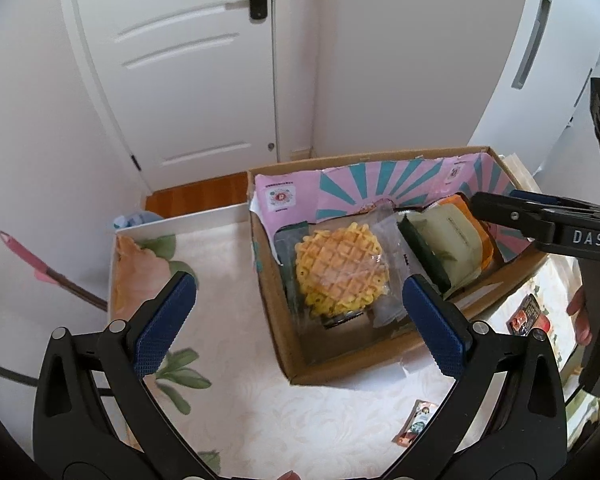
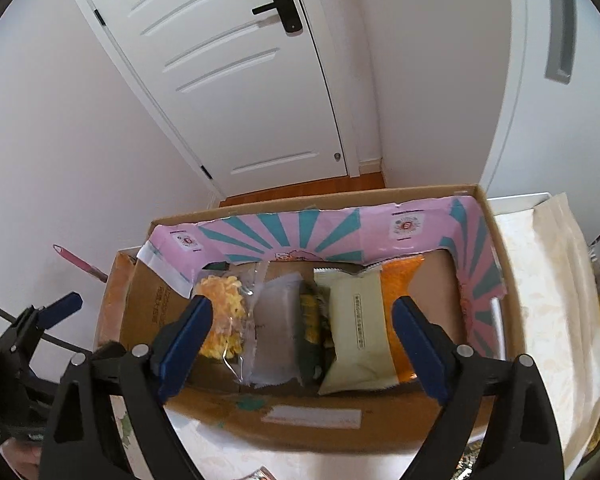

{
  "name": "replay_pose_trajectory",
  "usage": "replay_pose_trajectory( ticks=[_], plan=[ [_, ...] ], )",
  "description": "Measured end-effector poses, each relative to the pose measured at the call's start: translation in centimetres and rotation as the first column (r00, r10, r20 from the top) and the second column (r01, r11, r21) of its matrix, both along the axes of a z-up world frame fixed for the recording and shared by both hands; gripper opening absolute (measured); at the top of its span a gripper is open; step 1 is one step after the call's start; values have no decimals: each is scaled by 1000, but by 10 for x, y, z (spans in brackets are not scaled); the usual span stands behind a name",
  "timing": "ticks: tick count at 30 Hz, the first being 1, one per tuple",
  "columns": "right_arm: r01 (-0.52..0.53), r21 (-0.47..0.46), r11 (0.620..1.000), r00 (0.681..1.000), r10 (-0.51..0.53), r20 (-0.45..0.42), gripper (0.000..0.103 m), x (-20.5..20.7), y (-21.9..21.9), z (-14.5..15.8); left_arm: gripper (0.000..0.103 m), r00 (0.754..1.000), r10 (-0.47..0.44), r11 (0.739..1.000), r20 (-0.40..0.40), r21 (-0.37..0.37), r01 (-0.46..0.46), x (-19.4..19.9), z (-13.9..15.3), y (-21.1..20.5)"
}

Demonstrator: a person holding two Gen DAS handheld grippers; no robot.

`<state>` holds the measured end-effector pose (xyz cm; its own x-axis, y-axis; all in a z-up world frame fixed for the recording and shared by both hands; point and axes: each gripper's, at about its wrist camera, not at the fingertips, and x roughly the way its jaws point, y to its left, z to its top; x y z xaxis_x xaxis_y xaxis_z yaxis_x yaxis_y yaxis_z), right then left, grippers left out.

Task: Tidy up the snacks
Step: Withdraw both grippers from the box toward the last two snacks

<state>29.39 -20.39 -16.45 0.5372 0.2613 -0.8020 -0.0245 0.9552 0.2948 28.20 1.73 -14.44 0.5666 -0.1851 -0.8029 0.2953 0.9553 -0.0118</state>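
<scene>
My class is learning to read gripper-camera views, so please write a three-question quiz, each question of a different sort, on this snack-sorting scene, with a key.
1. True or false: the round yellow waffle in its clear wrapper lies inside the open brown cardboard box.
2. Which packet lies between the blue-padded fingers of the right gripper in its own view? A) pale cream packet B) red can C) green bottle
3. Fill in: on the floral tablecloth, in front of the box, lies a small ____ sachet.

Key: 1 true. 2 A; the fingers stand open, not pressing it. 3 orange-brown.
</scene>
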Motion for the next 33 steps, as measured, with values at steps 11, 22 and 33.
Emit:
replay_pose_trajectory(
  ticks=[11, 22, 33],
  plan=[
    [8, 2, 1000, 995, -9, 97, 98, -51, -27, 39, 102, 995, 42, 999, 93, -27, -39, -52, 41, 2],
    [31, -80, 996, 979, -14, 202, 103, -120, -73, 62, 102, 999, -28, 999, 42, -44, 30, -115, 30, -28],
    [26, -230, 973, 991, 6, 135, 103, -168, -87, 10, 102, 985, -157, 987, -65, -35, 155, -155, -39, -58]
  ],
)
